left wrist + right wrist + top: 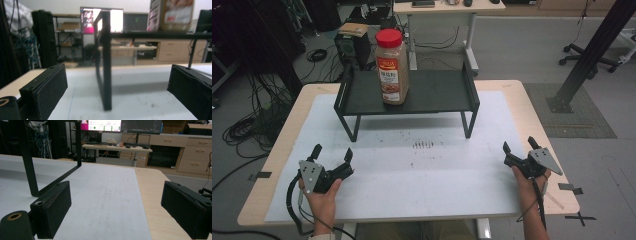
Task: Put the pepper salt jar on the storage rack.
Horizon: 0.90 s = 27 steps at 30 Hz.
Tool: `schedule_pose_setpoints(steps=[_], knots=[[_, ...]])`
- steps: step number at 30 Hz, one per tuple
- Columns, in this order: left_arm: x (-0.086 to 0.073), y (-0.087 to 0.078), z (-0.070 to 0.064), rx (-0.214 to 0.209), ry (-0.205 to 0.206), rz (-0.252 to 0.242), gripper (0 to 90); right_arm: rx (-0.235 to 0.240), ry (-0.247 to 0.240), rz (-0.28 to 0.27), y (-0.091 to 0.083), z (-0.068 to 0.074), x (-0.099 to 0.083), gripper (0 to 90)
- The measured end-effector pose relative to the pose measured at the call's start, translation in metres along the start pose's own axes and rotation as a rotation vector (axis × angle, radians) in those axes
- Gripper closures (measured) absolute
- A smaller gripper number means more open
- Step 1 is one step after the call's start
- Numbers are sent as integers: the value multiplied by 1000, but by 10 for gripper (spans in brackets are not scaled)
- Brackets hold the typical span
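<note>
Red-lidded spice jar (392, 66) on black rack (432, 93), label writing unreadable.

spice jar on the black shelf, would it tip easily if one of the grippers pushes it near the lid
Probably yes: the spice jar is tall for its base, so a push near the red lid could topple it. It looks nearly full, so likely fairly heavy. Its plastic sides may be slippery, and it stands near the front edge of the shelf, so it could fall off.

A red-capped spice jar (392, 66) (brownish contents, red-and-white label) stands on a black metal rack (432, 92); a white mat (412, 160), speckled with dark marks, covers the pale wood table (537, 120).
</note>
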<state>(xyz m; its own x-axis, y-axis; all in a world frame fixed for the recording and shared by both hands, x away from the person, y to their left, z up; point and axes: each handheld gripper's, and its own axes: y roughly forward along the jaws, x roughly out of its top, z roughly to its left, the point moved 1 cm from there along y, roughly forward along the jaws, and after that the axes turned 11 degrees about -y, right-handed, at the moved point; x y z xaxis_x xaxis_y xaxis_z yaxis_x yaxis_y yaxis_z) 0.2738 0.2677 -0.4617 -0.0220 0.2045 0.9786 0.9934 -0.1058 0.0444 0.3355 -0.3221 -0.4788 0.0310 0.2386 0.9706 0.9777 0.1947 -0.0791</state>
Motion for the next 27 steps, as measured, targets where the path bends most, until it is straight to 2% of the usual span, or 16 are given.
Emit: schedule_pose_setpoints(steps=[5, 7, 18, 27], knots=[[-14, -2, 4, 8, -10, 22, 26, -1, -1, -2, 0, 0, 0, 91], [-15, -3, 5, 11, -18, 12, 26, -1, 1, -2, 0, 0, 0, 91], [-18, -4, 5, 17, -13, 8, 24, 2, -3, -4, 0, 0, 0, 91], [-18, -3, 5, 5, -17, 23, 4, 2, -10, -2, 0, 1, 0, 90]])
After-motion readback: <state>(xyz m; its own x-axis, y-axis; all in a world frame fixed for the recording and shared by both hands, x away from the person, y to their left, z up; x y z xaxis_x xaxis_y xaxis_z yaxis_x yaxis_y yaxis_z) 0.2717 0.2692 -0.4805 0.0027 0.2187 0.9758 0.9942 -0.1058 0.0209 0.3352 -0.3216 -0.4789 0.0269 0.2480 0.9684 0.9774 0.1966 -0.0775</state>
